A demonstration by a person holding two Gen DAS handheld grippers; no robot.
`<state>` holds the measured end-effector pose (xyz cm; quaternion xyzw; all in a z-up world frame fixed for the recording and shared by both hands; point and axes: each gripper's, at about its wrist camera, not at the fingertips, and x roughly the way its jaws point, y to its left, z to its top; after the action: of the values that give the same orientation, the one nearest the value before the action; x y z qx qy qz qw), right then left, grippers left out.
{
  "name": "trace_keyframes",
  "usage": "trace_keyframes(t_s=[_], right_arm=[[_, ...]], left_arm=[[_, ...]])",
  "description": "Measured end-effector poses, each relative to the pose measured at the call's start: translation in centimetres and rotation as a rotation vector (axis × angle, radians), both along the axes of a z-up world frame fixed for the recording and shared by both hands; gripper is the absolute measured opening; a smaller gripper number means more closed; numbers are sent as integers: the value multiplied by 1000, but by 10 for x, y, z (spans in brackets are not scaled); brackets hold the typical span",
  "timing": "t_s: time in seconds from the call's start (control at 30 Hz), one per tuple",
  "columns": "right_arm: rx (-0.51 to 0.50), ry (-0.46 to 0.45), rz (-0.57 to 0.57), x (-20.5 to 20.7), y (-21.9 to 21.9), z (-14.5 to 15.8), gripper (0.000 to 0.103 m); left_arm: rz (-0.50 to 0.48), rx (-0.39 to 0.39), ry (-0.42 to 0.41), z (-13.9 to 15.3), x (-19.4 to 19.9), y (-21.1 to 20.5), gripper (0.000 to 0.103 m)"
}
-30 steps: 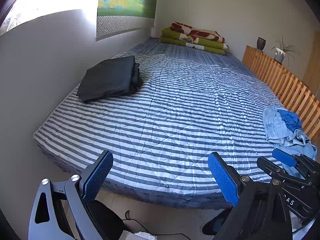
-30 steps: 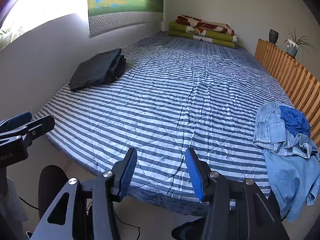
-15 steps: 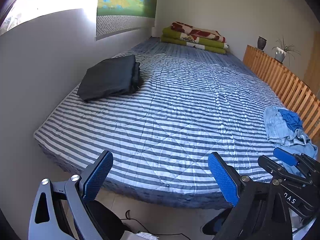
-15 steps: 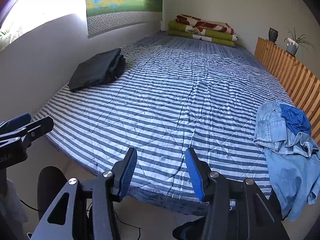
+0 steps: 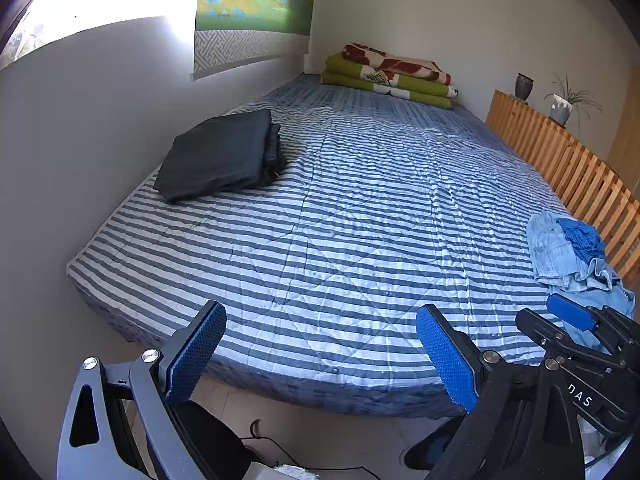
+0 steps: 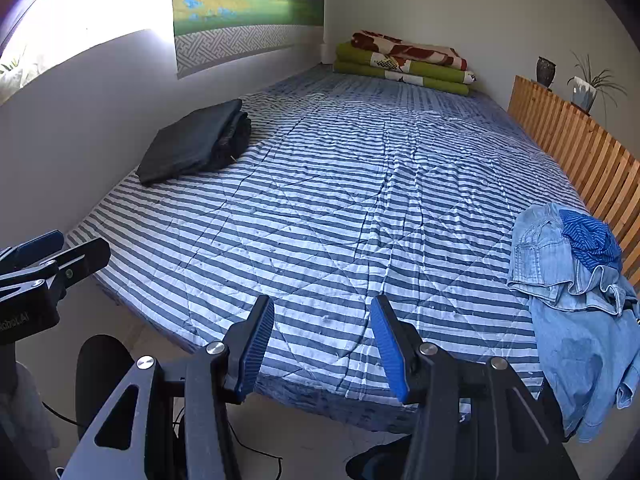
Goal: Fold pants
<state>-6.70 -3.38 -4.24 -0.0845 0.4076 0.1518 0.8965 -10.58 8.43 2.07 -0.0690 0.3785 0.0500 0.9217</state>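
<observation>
At the foot of the bed with the blue-and-white striped quilt (image 6: 320, 200) I hold both tools over the near edge, angled down toward the mattress. The left tongs (image 5: 320, 352) stand wide apart with nothing between the blue ribbed pads, and the right tongs (image 6: 322, 344) are apart too, a little narrower, also empty; each shows up at the side of the other's view, so the two hang side by side. The pants I take to be mine to fold are the crumpled light-blue denim pants (image 6: 560, 280), heaped at the right edge of the bed just beside the slatted wooden rail (image 6: 580, 152), one part spilling over the bed's near corner toward the floor. A bright blue striped garment (image 6: 592, 240) lies bunched on top of them, so I judge it has to come off first or it will get dragged into the fold. A neatly folded dark grey garment (image 6: 196, 144) sits against the wall on the far left, likely parked there to keep the middle free. That broad bare stretch of quilt between the two is where I would spread the denim flat. Folded green and red patterned blankets (image 6: 404, 64) are stacked at the head, well apart from everything. Nothing is gripped, so folding has not begun.
</observation>
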Motion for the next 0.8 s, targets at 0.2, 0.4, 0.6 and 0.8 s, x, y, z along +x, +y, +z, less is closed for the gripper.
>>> trace_keyframes(t_s=[0.2,0.4,0.6,0.8], right_arm=[[4,-1,-6,1,1,1,46],[4,0,-8,1,1,1,46],[7,6,-12,0,3,1,46],[6,8,-15,0,4,0,46]], left_arm=[[-3,2,0,0,0,1,98],[-6,2,2,0,1,1,98],[-6,1,3,0,1,1,98],[-11,1,6,-2,2,1,98]])
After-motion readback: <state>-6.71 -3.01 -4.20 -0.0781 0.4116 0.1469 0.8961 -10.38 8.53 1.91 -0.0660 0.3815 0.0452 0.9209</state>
